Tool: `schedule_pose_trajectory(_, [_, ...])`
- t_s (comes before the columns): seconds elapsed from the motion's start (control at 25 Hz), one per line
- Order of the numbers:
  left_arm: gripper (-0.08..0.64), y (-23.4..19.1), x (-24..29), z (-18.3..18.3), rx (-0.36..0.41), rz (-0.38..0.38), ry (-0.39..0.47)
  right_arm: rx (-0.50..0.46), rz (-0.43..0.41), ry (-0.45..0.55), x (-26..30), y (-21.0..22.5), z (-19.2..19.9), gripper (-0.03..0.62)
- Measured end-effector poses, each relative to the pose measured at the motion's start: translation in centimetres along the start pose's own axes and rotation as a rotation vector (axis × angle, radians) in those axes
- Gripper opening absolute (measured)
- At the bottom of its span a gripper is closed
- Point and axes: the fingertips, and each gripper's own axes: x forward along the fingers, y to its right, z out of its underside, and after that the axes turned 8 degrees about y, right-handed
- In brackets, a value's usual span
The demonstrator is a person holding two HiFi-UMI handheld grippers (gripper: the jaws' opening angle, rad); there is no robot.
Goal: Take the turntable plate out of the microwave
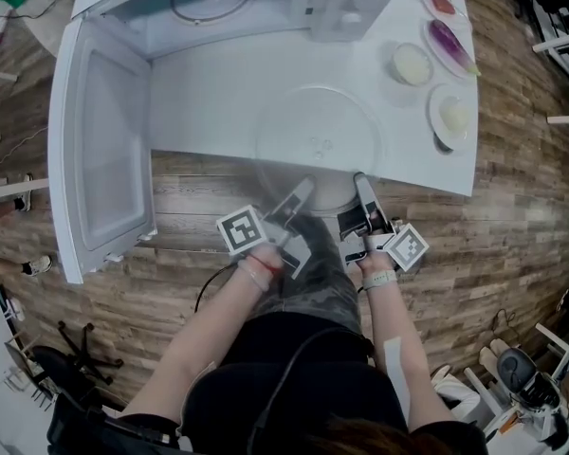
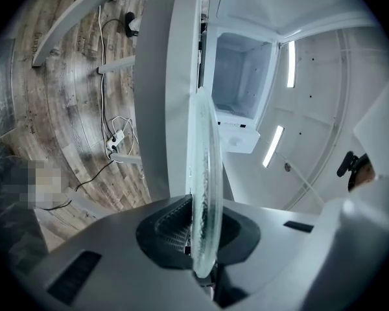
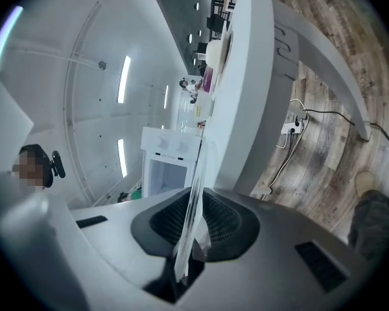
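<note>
From the head view, the turntable plate (image 1: 315, 133) is already out of the microwave (image 1: 218, 3), whose door (image 1: 100, 150) hangs open past the bench's left edge. The clear glass disc lies flat at the middle of the bench's (image 1: 199, 102) near edge, its near rim jutting out over the floor. Whether it rests on the bench or is held just above it I cannot tell. The left tongs (image 1: 307, 187) and the right tongs (image 1: 360, 180) both meet that overhanging rim from the person's side, close beside each other. Four small dishes (image 1: 412, 63) stand at the bench's right end, apart from the plate.

In the left gripper view the plate (image 2: 205, 167) runs edge-on between the jaws of the left tongs (image 2: 198, 237), which are clenched on its thick rim. The microwave's empty cavity shows beyond.

In the right gripper view the thin glass edge (image 3: 194, 196) is likewise pinched between the ribbed pads of the right tongs (image 3: 190, 233).

I judge the removal itself done; the step in hand looks like setting the plate down. Next it likely needs pushing further onto the bench, kept level, before either grip lets go, as the overhang could tip it off the near edge.
</note>
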Motion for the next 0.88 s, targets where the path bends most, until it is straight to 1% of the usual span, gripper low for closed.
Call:
schedule_pose_trajectory(0.08, [0.032, 0.1, 0.2, -0.1, -0.004, 0.002, 0.004, -0.035, 0.01, -0.024, 0.0, -0.1, 0.3, 0.05])
schedule_pose_trajectory(0.2, [0.032, 0.2, 0.6, -0.2, -0.003, 0.0, 0.011, -0.065, 0.006, -0.076, 0.0, -0.5, 1.3, 0.092])
schedule_pose_trajectory(0.36, [0.032, 0.4, 1.2, -0.4, -0.008, 0.009, 0.026, -0.051, -0.002, -0.117, -0.1, -1.0, 2.5, 0.098])
schedule_pose_trajectory(0.56, [0.032, 0.5, 1.9, -0.6, 0.0, 0.014, 0.037, -0.03, -0.013, -0.209, -0.5, -1.3, 5.1, 0.098])
schedule_pose_trajectory(0.64, [0.032, 0.6, 1.9, -0.6, -0.002, 0.018, 0.041, -0.022, -0.013, -0.209, -0.6, -1.3, 5.5, 0.089])
schedule_pose_trajectory(0.88, [0.032, 0.4, 1.7, -0.6, -0.032, 0.042, 0.025, 0.055, -0.002, -0.174, -0.6, -0.9, 5.4, 0.069])
